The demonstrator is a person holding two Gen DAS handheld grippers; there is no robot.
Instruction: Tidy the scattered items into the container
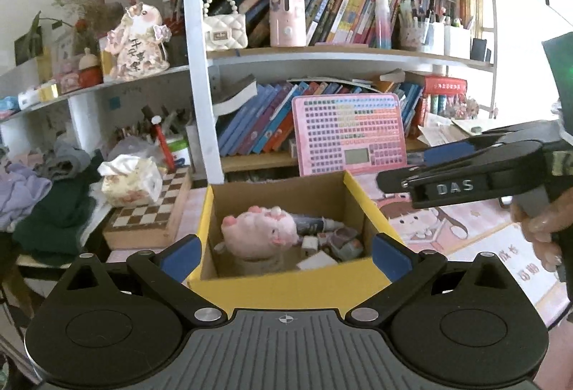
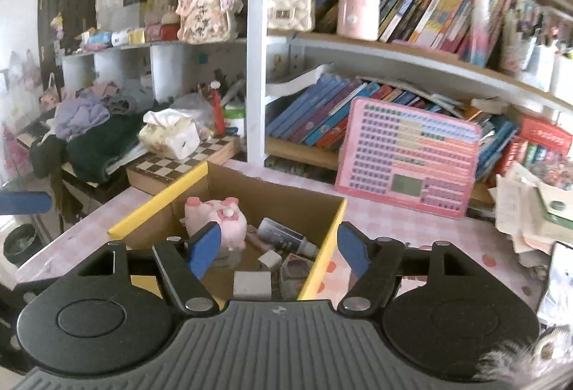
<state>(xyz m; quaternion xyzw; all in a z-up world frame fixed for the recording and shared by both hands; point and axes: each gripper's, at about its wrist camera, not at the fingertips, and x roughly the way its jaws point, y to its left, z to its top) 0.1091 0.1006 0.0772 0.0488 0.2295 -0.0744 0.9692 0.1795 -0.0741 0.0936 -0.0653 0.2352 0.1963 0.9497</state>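
Left wrist view
Container: a cardboard box (image 1: 286,282) with yellow rims stands on the worktop (image 1: 483,229), straight ahead of the left gripper (image 1: 286,252).
Contents: a pink plush pig (image 1: 259,229) lies at the left; beside it a dark tube (image 1: 315,224), a white cube (image 1: 309,242), a white block (image 1: 317,261) and a greyish packet (image 1: 345,241).
Left gripper: spread wide, nothing between its blue pads, which flank the box's near corners.
Right gripper (image 1: 419,168): seen side-on from the right edge, held by a hand (image 1: 540,229); its body reads "DAS".
Only here: that lettering, and the cartoon girl printed on the pink worktop mat.

Right wrist view
Container: the same box (image 2: 322,261), seen from its right side.
Contents: pig (image 2: 218,216), tube (image 2: 283,234), cube (image 2: 270,259), block (image 2: 252,284) and packet (image 2: 293,270).
Right gripper (image 2: 277,252): parted about halfway, empty, above the box's near end.
Only here: loose papers (image 2: 519,211) at the right of the worktop.
Both views: a pink keyboard toy (image 2: 408,159) leans against the bookshelf; its key labels are too small to read.
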